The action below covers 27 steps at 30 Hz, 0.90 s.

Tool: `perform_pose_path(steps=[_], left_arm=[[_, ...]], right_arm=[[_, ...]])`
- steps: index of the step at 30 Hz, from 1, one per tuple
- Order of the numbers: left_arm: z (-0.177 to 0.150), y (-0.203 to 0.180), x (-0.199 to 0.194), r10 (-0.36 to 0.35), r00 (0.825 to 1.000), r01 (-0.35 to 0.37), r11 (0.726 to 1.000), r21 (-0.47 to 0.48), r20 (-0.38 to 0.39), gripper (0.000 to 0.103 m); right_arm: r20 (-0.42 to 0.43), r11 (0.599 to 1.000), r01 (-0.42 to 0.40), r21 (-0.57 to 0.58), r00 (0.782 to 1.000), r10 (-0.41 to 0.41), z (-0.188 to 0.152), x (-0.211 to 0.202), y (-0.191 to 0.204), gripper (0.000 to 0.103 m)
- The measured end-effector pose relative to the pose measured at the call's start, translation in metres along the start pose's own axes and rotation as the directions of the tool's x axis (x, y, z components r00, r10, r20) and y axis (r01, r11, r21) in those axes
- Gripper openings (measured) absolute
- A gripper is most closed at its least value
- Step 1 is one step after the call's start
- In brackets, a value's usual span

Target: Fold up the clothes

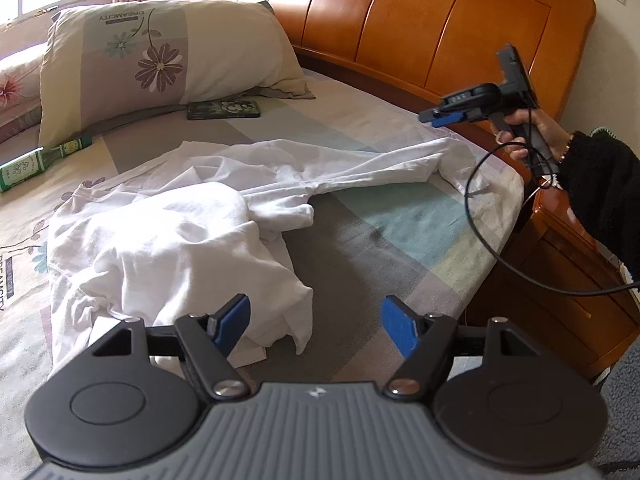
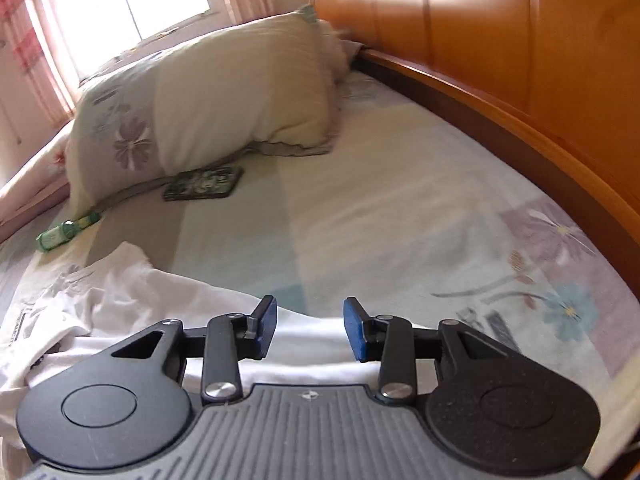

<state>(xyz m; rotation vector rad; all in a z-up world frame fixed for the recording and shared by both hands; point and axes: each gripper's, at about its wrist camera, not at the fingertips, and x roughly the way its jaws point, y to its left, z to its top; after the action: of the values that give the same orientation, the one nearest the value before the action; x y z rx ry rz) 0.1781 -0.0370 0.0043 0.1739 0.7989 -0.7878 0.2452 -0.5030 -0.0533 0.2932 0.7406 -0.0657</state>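
A crumpled white shirt (image 1: 180,232) lies spread across the patterned bed sheet (image 1: 360,216), one sleeve stretching toward the right bed edge. My left gripper (image 1: 316,324) is open and empty, hovering above the shirt's near hem. My right gripper (image 1: 440,118) is held in a hand above the sleeve end near the headboard. In the right wrist view the right gripper (image 2: 310,330) is open and empty above the white shirt (image 2: 120,296).
A flowered pillow (image 1: 160,64) lies at the head, with a dark phone-like case (image 1: 224,110) and a green bottle (image 1: 36,162) beside it. The wooden headboard (image 1: 420,28) and a wooden nightstand (image 1: 560,280) border the bed. A black cable (image 1: 480,216) hangs from the right gripper.
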Motion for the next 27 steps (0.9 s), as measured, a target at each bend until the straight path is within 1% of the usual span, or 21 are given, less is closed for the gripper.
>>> perform_pose_path(steps=[3, 6, 9, 11, 13, 16, 19, 20, 22, 23, 24, 25, 27], left_arm=[[0.004, 0.008, 0.002, 0.001, 1.000, -0.001, 1.000, 0.005, -0.003, 0.073], [0.007, 0.018, 0.007, 0.010, 1.000, -0.010, 1.000, 0.009, -0.014, 0.073], [0.010, 0.029, 0.012, 0.020, 1.000, -0.019, 1.000, 0.008, -0.024, 0.073], [0.010, 0.036, 0.016, 0.019, 1.000, -0.019, 1.000, 0.005, -0.024, 0.073], [0.009, 0.040, 0.019, 0.019, 1.000, -0.019, 1.000, 0.006, -0.017, 0.073], [0.006, 0.044, 0.025, 0.003, 1.000, -0.003, 1.000, 0.010, -0.008, 0.073], [0.005, 0.046, 0.032, -0.007, 1.000, 0.007, 1.000, 0.014, -0.007, 0.073], [0.005, 0.046, 0.034, -0.008, 1.000, 0.008, 1.000, 0.016, -0.007, 0.073], [0.004, 0.047, 0.036, -0.014, 1.000, 0.014, 1.000, 0.017, -0.005, 0.073], [0.004, 0.047, 0.037, -0.015, 1.000, 0.016, 1.000, 0.016, -0.003, 0.073], [0.004, 0.047, 0.036, -0.016, 1.000, 0.016, 1.000, 0.014, 0.000, 0.073], [0.003, 0.047, 0.035, -0.018, 1.000, 0.018, 1.000, 0.013, 0.004, 0.073], [0.002, 0.048, 0.032, -0.021, 1.000, 0.020, 1.000, 0.010, 0.011, 0.073]], right_arm=[[-0.054, 0.992, -0.077, -0.105, 0.996, 0.072, 0.019, 0.054, 0.047, 0.043], [-0.094, 0.974, -0.136, -0.184, 0.988, 0.120, 0.033, 0.104, 0.091, 0.043], [-0.120, 0.960, -0.160, -0.229, 0.983, 0.135, 0.043, 0.146, 0.123, 0.043], [-0.142, 0.953, -0.169, -0.250, 0.980, 0.137, 0.041, 0.165, 0.136, 0.043], [-0.153, 0.944, -0.188, -0.272, 0.977, 0.150, 0.034, 0.173, 0.145, 0.043], [-0.155, 0.919, -0.221, -0.327, 0.972, 0.178, 0.016, 0.171, 0.156, 0.043], [-0.172, 0.897, -0.231, -0.377, 0.969, 0.178, -0.003, 0.167, 0.167, 0.043], [-0.186, 0.883, -0.236, -0.406, 0.967, 0.173, -0.010, 0.165, 0.173, 0.043], [-0.170, 0.836, -0.200, -0.511, 0.977, 0.130, -0.022, 0.162, 0.187, 0.044], [-0.162, 0.813, -0.185, -0.551, 0.980, 0.114, -0.024, 0.160, 0.193, 0.044], [-0.163, 0.803, -0.185, -0.566, 0.980, 0.111, -0.022, 0.159, 0.195, 0.044], [-0.166, 0.807, -0.199, -0.556, 0.978, 0.127, -0.016, 0.157, 0.195, 0.044], [-0.135, 0.833, -0.222, -0.507, 0.975, 0.178, 0.000, 0.152, 0.188, 0.045]])
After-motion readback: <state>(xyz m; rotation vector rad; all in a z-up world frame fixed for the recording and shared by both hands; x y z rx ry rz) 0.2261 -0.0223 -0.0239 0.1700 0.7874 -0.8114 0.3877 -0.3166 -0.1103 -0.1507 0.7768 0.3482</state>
